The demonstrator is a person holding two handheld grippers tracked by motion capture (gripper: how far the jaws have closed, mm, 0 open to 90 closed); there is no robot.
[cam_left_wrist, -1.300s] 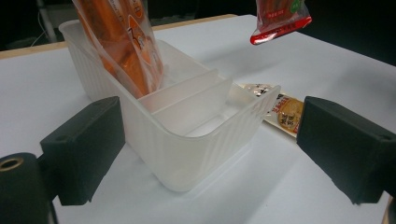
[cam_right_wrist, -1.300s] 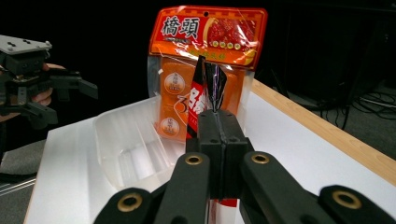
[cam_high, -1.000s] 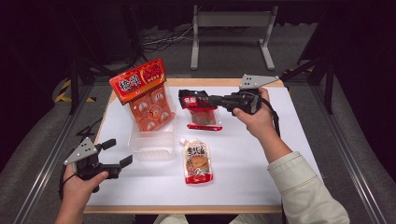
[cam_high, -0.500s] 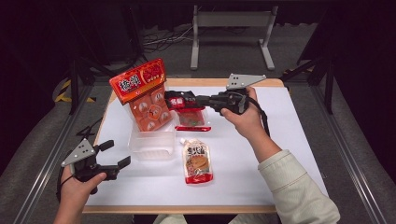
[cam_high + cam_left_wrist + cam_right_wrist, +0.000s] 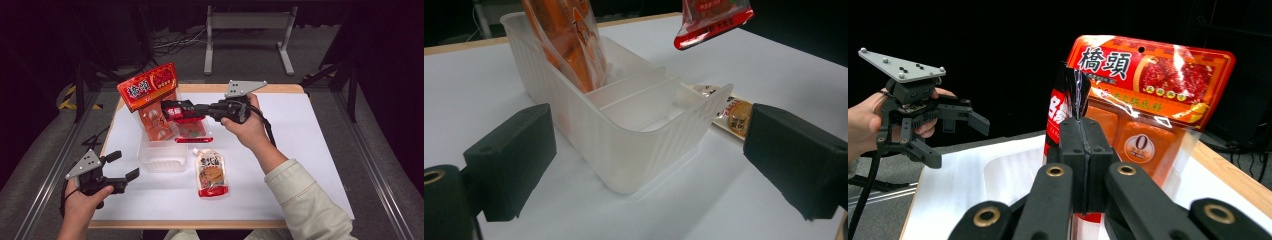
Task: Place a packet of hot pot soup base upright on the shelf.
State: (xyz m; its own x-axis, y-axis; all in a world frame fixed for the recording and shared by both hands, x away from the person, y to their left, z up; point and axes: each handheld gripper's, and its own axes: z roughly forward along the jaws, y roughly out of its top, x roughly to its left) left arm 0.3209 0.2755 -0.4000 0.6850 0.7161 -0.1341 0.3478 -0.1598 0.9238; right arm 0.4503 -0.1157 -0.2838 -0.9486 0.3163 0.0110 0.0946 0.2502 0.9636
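Observation:
My right gripper is shut on the top edge of a red and black sauce pouch. The pouch hangs above the back of a clear divided plastic bin. A large orange snack pack stands upright in the bin's far compartment. The hanging pouch's lower end shows above the bin. A second pouch lies flat on the white table just right of the bin. My left gripper is open near the front left, jaws facing the bin's near end.
A white mat covers the wooden table, with bare room right of the lying pouch. Dark floor, cables and a metal stand lie beyond the far edge. The person's right sleeve crosses the front right.
My right gripper has carried the held pouch leftward, from over the table's middle to above the bin beside the orange pack. The left gripper has stayed where it was.

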